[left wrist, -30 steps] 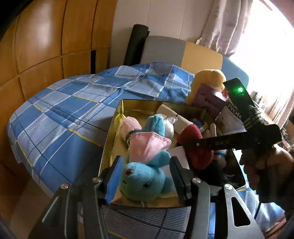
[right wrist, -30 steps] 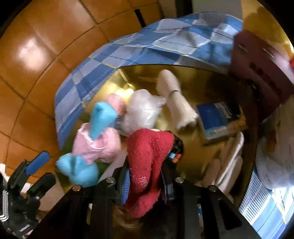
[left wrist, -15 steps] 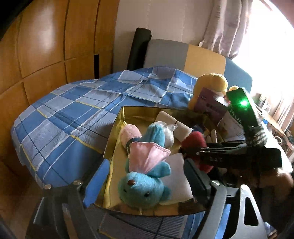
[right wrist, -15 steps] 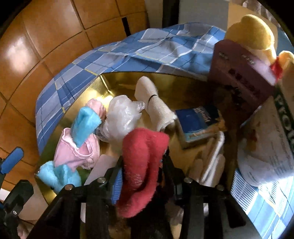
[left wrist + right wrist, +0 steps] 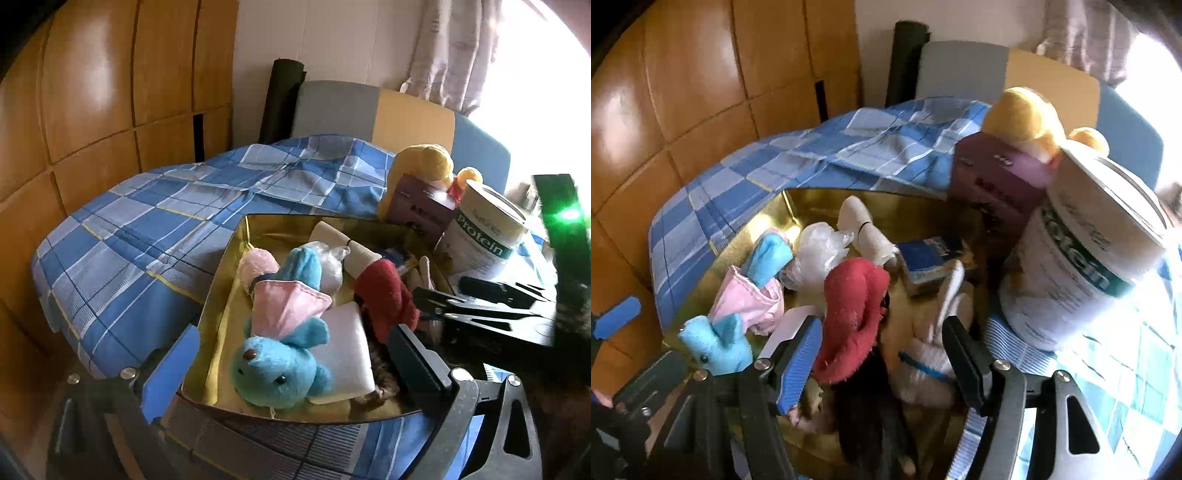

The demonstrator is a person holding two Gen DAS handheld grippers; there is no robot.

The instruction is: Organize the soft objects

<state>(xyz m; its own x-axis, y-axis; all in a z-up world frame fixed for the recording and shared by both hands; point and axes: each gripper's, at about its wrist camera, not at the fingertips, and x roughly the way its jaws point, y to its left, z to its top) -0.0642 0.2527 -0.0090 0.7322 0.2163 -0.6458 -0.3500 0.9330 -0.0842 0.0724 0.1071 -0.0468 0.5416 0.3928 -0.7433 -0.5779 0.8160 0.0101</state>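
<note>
The gold-lined box (image 5: 225,295) sat on the bed's blue checked bedspread (image 5: 155,229), crowded with soft things. The left hand-held gripper (image 5: 295,354) had just been opening and stood with its jaws wide apart; the blue plush toy (image 5: 277,369) in its pink dress lay between them, touched by neither pad. The right hand-held gripper (image 5: 882,350) had also been opening, its pads clear of the red sock (image 5: 853,314), which lay slumped in the box beside a white pad (image 5: 347,347). Beneath the sock something dark and furry could not be made out — nor could the pale striped bundle (image 5: 923,365) by the right finger. A rolled beige sock (image 5: 864,229), a crumpled plastic bag (image 5: 820,247) and a blue packet (image 5: 931,254) lay deeper in. A yellow plush (image 5: 1023,118) was half hidden behind a purple carton (image 5: 993,177), and the protein tub (image 5: 1082,258) hid the box's far corner.
</note>
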